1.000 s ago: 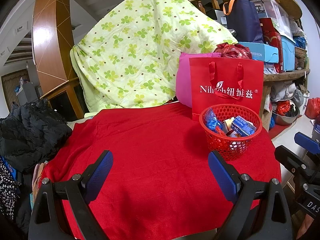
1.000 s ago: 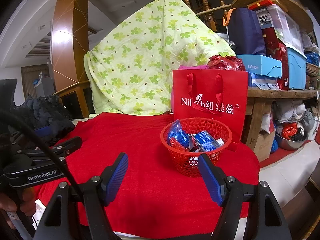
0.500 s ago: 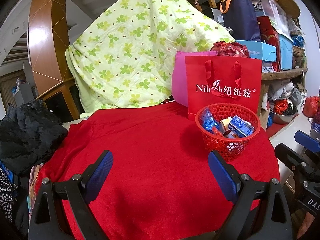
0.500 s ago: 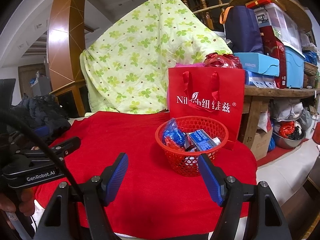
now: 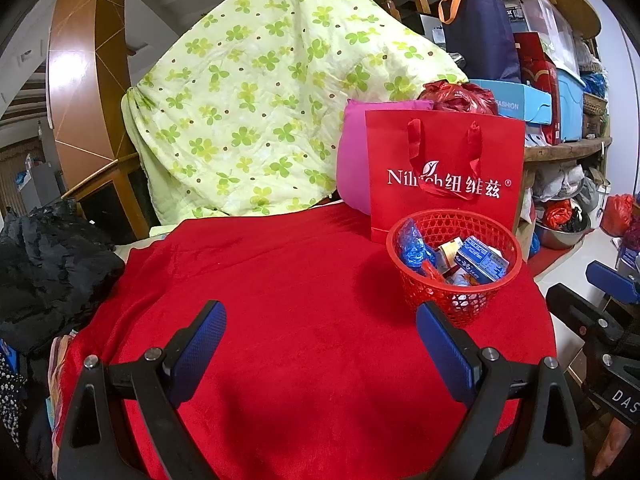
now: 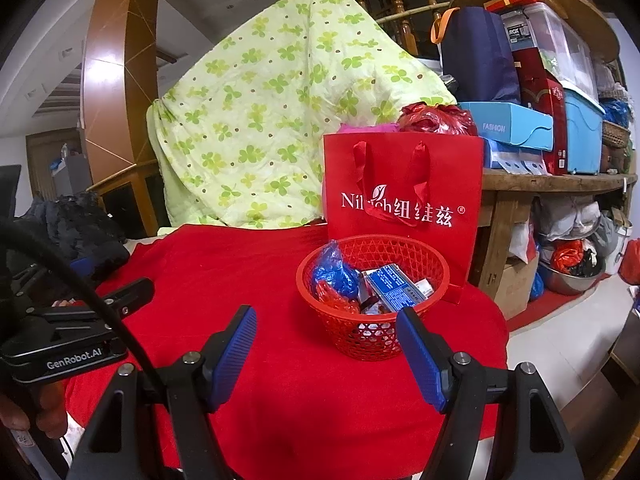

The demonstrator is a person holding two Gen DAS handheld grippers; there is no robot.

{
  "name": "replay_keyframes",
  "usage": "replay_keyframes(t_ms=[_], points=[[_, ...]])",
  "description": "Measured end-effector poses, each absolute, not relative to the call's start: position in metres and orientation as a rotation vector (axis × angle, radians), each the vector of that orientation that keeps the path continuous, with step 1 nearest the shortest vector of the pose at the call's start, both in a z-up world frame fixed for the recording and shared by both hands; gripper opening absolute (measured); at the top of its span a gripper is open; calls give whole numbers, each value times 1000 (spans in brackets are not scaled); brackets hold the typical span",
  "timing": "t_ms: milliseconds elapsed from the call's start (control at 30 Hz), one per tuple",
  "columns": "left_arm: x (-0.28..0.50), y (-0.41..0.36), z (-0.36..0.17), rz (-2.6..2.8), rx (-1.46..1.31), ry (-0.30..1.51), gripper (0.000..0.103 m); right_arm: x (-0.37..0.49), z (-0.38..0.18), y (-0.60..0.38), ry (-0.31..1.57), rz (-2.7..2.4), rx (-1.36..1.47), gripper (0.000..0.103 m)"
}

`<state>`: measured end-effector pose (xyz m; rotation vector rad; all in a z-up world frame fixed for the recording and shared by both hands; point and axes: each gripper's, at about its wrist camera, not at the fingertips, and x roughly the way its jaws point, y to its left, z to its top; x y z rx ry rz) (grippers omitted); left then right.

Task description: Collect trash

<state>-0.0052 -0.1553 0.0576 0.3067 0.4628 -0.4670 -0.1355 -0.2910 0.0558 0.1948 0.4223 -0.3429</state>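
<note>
Red mesh basket (image 6: 372, 320) on a red cloth (image 6: 260, 272); red bag (image 6: 404, 184), white lettering; pale green quilt (image 6: 260, 128), green clover print, at eleven o'clock.

A red mesh basket (image 5: 456, 264) stands upright on the red-covered worktop (image 5: 280, 300), just before a red paper bag (image 5: 444, 176), holding a blue crumpled wrapper (image 5: 412, 246), a blue box (image 5: 482, 258) and other wrappers.

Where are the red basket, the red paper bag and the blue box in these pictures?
red basket (image 6: 362, 336), right wrist view, on its front wall.
red paper bag (image 6: 404, 168), right wrist view, on its front face above the lettering.
blue box (image 6: 394, 286), right wrist view, on its printed top face.
</note>
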Motion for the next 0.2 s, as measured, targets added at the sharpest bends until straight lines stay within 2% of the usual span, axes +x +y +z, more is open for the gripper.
replay_keyframes(t_ms=[200], points=[[16,-147,47,-479,266,482,96,-119,50,-292,449,-344,196,75]])
